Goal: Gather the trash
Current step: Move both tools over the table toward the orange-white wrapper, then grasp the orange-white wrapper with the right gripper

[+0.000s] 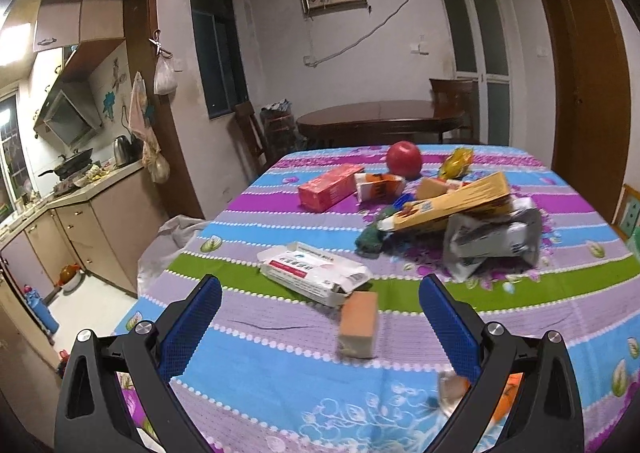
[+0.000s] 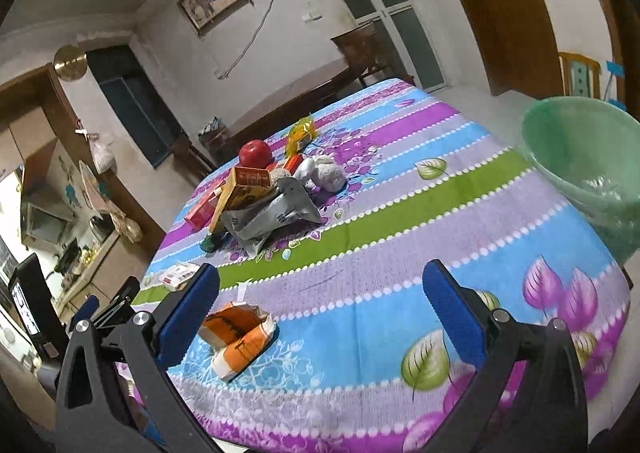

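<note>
On the left, the left gripper hangs above the striped tablecloth with its jaws spread wide and nothing between them. Just ahead of it a small orange-topped box lies blurred, so I cannot tell whether it is resting or moving. Beyond that box, touching or nearly so, sits an opened white medicine carton. The sound move here seems to be to settle low over the small box, straddle its narrow sides and close squarely, since a skewed pinch could push it into the carton.

Further along, the main heap holds a red box, a yellow carton and a crumpled grey wrapper, with a red apple behind that is likely not rubbish.

On the right, the right gripper is likewise parted and empty, a torn orange packet lying near its left finger. The green bin stands at the table's right edge, well apart from the heap, so carried items need a firm hold.
</note>
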`<control>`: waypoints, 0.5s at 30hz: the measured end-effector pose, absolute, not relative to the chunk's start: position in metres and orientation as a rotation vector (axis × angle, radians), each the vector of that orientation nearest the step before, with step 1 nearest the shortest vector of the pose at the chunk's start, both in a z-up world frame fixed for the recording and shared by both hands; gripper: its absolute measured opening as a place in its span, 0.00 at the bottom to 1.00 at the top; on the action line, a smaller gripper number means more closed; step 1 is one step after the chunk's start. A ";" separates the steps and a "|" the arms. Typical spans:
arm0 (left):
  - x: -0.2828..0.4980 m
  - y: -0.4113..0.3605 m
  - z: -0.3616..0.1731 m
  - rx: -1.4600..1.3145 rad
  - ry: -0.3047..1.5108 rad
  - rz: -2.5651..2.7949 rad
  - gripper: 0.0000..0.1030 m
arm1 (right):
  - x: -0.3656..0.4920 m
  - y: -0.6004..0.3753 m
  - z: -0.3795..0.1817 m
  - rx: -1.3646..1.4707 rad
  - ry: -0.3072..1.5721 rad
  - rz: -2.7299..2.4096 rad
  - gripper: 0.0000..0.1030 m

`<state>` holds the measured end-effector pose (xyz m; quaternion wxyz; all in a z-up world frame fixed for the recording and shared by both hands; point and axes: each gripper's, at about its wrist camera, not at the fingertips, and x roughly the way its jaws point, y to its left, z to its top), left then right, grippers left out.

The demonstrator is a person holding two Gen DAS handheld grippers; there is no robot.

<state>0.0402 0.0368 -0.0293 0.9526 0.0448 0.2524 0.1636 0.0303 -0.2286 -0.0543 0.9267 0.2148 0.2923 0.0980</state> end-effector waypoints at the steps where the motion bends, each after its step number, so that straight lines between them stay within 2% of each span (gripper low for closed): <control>1: 0.043 0.039 -0.031 0.092 0.520 0.338 0.96 | 0.033 -0.228 -0.053 0.417 0.590 0.198 0.95; 8: 0.063 0.054 -0.044 0.093 0.571 0.366 0.96 | 0.045 -0.204 -0.028 0.147 0.484 0.201 0.95; 15: 0.076 0.054 -0.057 0.115 0.605 0.372 0.96 | 0.059 -0.181 -0.033 -0.018 0.487 0.234 0.95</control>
